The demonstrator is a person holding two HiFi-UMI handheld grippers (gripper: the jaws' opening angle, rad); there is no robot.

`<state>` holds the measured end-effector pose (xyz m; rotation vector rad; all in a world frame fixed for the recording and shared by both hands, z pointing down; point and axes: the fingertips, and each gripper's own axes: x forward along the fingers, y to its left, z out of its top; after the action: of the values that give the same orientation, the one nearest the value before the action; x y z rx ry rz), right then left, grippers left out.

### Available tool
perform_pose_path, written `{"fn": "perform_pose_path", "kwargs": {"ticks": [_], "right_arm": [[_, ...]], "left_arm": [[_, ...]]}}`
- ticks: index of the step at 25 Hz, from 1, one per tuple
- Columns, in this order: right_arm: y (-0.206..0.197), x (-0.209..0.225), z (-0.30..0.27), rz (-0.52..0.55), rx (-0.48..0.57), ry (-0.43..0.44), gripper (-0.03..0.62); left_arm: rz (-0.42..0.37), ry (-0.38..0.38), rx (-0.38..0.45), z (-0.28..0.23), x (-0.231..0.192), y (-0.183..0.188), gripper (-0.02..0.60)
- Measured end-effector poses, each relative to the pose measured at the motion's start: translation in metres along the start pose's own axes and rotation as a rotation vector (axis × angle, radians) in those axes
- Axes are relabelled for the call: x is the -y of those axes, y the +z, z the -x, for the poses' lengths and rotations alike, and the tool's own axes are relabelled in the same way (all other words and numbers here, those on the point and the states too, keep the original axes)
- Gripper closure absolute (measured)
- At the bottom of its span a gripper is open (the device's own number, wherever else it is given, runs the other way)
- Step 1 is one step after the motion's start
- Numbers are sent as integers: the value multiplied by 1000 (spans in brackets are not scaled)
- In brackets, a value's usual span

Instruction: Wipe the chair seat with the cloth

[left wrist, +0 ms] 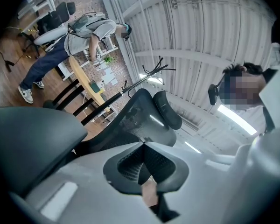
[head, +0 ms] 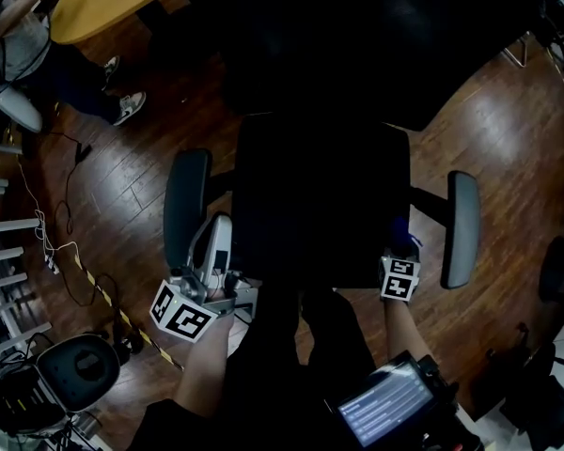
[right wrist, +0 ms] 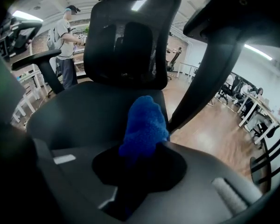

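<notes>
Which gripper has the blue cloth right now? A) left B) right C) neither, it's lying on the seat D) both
B: in the right gripper view, the blue cloth sticks out from between the jaws of the right gripper, above the chair seat. The left gripper has its jaws together with no cloth in them.

Head view's so dark the chair seat [head: 320, 195] is just a black blob, no surface detail. The cloth [right wrist: 144, 125] hides the tips of the right claw [right wrist: 142, 150], and its lower end is probably tucked out of sight. Up top the desk [head: 103, 3] is cut off.
</notes>
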<state>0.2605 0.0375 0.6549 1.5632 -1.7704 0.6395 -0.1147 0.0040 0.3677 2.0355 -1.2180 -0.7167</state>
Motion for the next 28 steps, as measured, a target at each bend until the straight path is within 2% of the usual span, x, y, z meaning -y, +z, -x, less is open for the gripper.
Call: {"fn": "perform_pose_path", "kwargs": {"ticks": [2,4,11,14,17,20,23,28], "right_arm": [[13,-25,-1,-10,27,47,526],[31,-68,-3,-1,66,129,526],[68,-273,-2,-12,118,487,526],[63,-351,4,17,90,621,526],[39,-406,12,128,49,717,526],[28,-419,12,197,67,712,526],[30,-410,11,166,62,711,526],[16,-341,-2,116,10,608,526]], "left_arm": [[1,6,9,2,-3,3,589],[3,12,17,4,-4,5,589],[2,30,30,18,-6,10,589],[-7,42,37,25,-8,16,589],[-12,53,42,34,-11,20,589],[-12,61,42,41,-15,22,589],[-9,60,38,42,-17,22,589],[-16,41,14,31,-13,13,589]]}}
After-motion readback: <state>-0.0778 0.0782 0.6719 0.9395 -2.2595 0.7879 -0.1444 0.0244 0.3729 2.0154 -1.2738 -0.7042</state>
